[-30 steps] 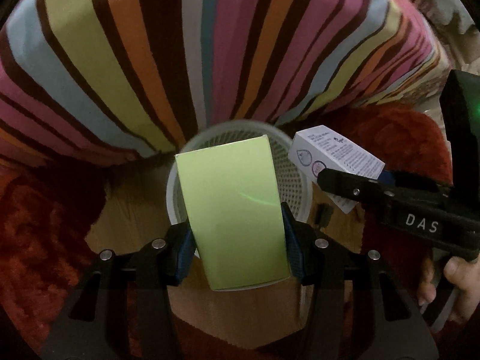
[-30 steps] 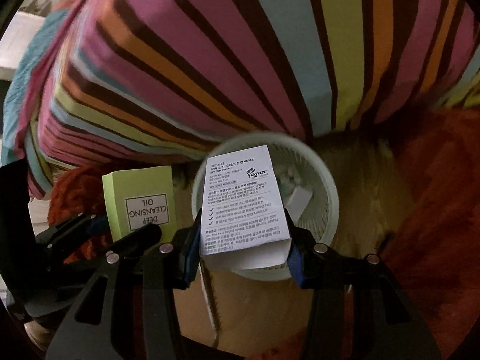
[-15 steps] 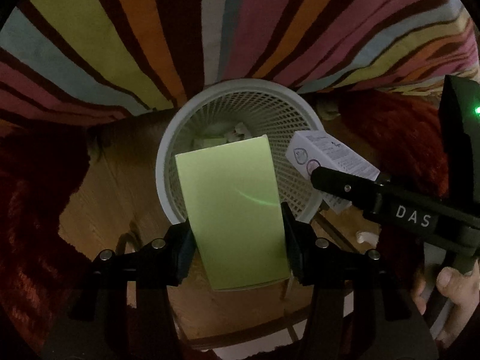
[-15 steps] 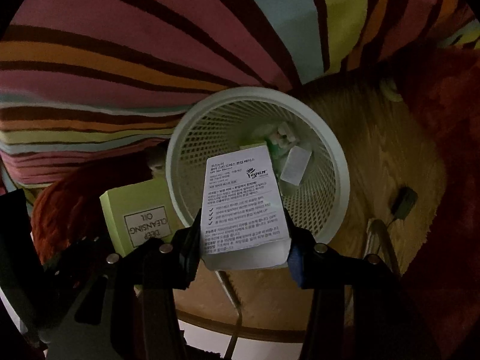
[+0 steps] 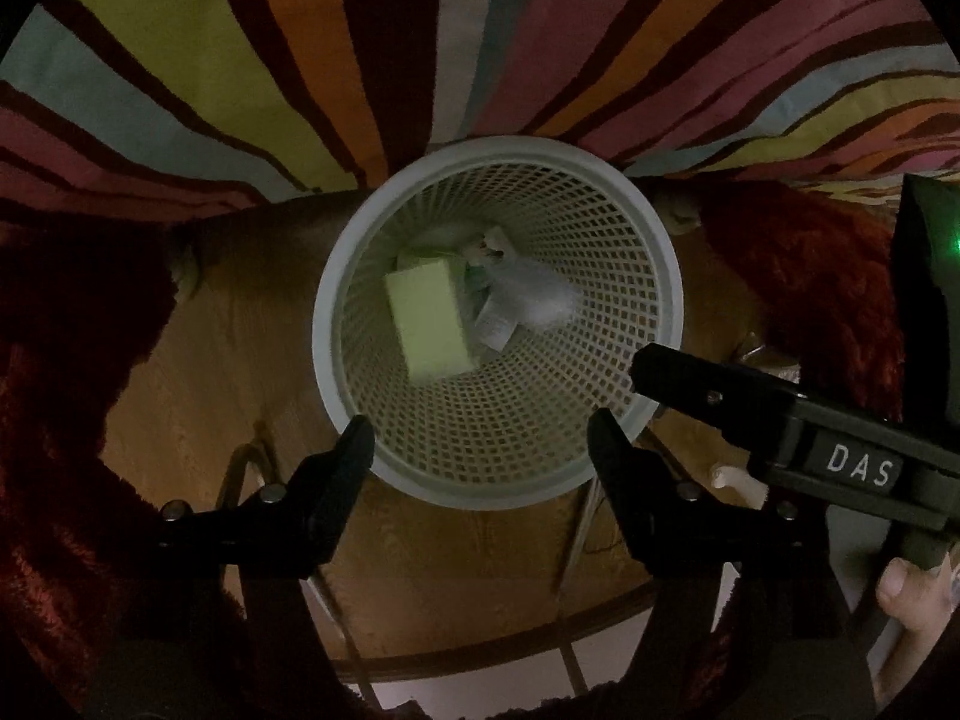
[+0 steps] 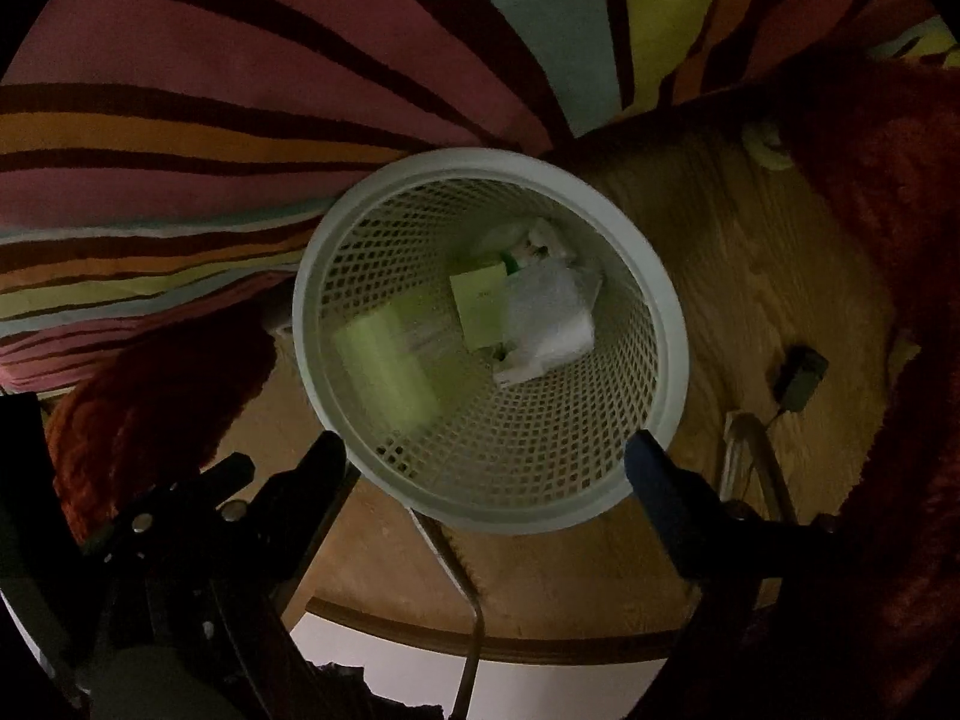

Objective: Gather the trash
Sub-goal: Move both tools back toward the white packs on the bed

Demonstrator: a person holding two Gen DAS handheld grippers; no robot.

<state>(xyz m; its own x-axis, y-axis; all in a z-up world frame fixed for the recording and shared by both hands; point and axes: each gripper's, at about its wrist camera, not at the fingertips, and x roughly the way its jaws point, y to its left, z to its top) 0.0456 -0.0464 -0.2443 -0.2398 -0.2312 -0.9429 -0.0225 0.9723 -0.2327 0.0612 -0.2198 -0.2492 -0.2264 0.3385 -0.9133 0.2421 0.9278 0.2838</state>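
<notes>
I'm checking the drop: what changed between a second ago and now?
Both jaws have just been opening. The left hand-held gripper let go of the green box, the right hand-held gripper its white box; both boxes now sit inside the basket. Basket and striped blanket stayed put.

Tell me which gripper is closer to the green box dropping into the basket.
Left, but narrowly. The left gripper hangs open right above the green box falling in the mesh basket; the right gripper, also open, hangs beside it, over the white box.
</notes>
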